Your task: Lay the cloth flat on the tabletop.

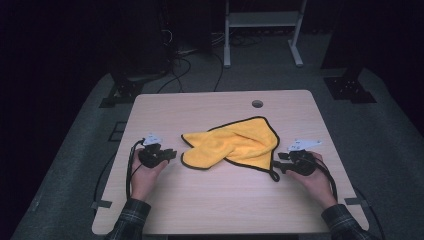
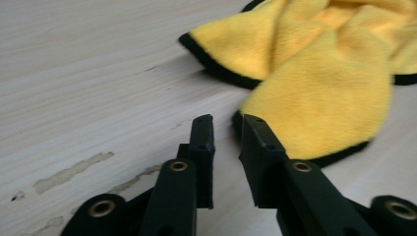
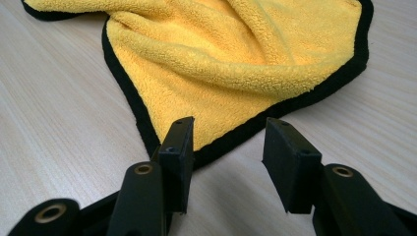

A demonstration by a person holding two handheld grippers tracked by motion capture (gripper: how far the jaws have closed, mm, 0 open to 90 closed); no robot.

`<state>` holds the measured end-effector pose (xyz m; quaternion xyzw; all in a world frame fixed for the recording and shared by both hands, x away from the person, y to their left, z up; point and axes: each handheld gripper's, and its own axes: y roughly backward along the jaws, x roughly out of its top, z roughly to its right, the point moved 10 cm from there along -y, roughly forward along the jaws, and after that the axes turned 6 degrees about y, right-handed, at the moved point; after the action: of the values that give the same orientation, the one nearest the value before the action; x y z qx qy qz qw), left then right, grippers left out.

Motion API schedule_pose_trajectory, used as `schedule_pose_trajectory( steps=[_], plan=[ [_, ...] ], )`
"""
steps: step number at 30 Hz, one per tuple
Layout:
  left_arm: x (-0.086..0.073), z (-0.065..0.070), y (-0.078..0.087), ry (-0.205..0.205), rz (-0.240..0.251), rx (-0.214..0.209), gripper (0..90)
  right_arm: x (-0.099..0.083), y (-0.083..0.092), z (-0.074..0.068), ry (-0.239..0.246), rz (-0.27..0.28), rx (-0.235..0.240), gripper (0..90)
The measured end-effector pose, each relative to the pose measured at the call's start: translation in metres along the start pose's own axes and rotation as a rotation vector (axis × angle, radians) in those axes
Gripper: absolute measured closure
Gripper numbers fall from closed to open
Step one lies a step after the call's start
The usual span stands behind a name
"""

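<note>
The left gripper (image 1: pixel 171 154) is sitting low on the near left of the pale wooden table (image 1: pixel 220 210), held in the person's left hand (image 1: pixel 145 175). In the left gripper view its jaws are only a little apart, with nothing between them, and they are pointing at a near corner of the crumpled yellow fleecy cloth with a black sewn edge (image 2: pixel 314 83). The right gripper (image 1: pixel 276 165) is sitting on the near right, in the right hand (image 1: pixel 312 180). Its jaws are spread wider and are holding nothing too. They are pointing at another black-edged corner of the cloth (image 3: pixel 231 64), which is lying just in front of them.

Things could go wrong from here, I think. The left jaws are so close together that they might push the thin corner away and not get around it. A gripper might also be pinching two layers at once, because the cloth is folded over itself. Then it would stay bunched up when lifted. If one side is pulling harder, the soft cloth could be sliding out or dragging across the table.

The cloth (image 1: pixel 235 145) is lying in the middle of the table, between the two grippers. It is bright yellow and fuzzy, with humps and folds. A small black loop is hanging off its near right corner. Farther off, a small round hole (image 1: pixel 257 104) is showing near the far edge of the table.
</note>
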<state>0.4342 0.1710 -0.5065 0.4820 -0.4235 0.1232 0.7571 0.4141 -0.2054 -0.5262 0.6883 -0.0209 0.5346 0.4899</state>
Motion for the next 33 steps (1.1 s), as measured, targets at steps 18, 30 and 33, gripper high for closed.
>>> schedule_pose_trajectory(
  steps=[18,30,33],
  plan=[
    [-0.02,0.025,-0.037,-0.18,-0.114,-0.052,57.4,0.002,0.006,-0.019,0.022,0.015,0.038,53.3],
    [-0.022,0.033,-0.035,-0.125,-0.152,-0.073,81.6,-0.012,0.009,-0.025,0.009,-0.019,0.055,52.5],
    [-0.022,0.032,-0.035,-0.113,-0.151,-0.079,81.6,-0.015,0.005,-0.025,0.005,-0.032,0.055,51.6]
  ],
)
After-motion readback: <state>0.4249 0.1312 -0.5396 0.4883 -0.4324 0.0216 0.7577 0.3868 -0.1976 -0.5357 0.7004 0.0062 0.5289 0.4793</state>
